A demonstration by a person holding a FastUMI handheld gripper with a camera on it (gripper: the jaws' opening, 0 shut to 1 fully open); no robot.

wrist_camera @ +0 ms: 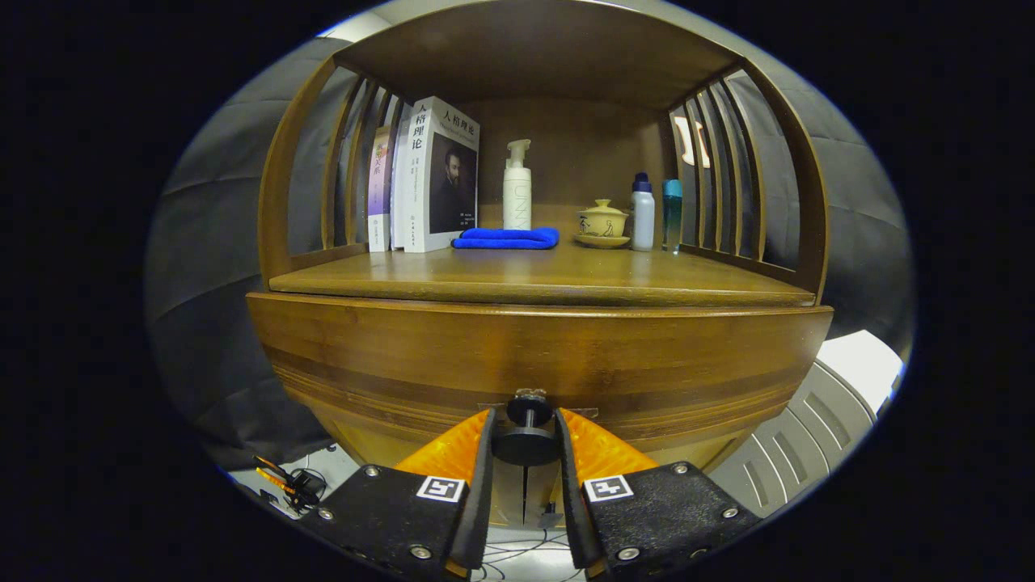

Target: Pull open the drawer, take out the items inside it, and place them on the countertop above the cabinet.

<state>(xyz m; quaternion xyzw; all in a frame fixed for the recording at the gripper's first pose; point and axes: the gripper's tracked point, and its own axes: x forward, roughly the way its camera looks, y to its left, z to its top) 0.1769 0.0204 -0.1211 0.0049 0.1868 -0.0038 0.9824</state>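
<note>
The drawer's small black knob (527, 428) sat between the orange fingers (453, 449) of the gripper (525, 440), which seemed clamped on it. A straight, slow pull would open the drawer (534, 356) under the countertop (542, 279) best.

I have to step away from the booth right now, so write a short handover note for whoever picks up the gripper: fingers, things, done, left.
Gripper: the orange fingers stand on either side of the drawer's black knob, close around it; whether they press on it cannot be told.
Drawer: front looks closed, contents hidden.
Countertop: books, a blue cloth, a pump bottle, a lidded cup and two bottles stand at the back; the front is bare.
Done: knob reached.
Left: pull the drawer open, lift the items out, set them on the countertop.
</note>
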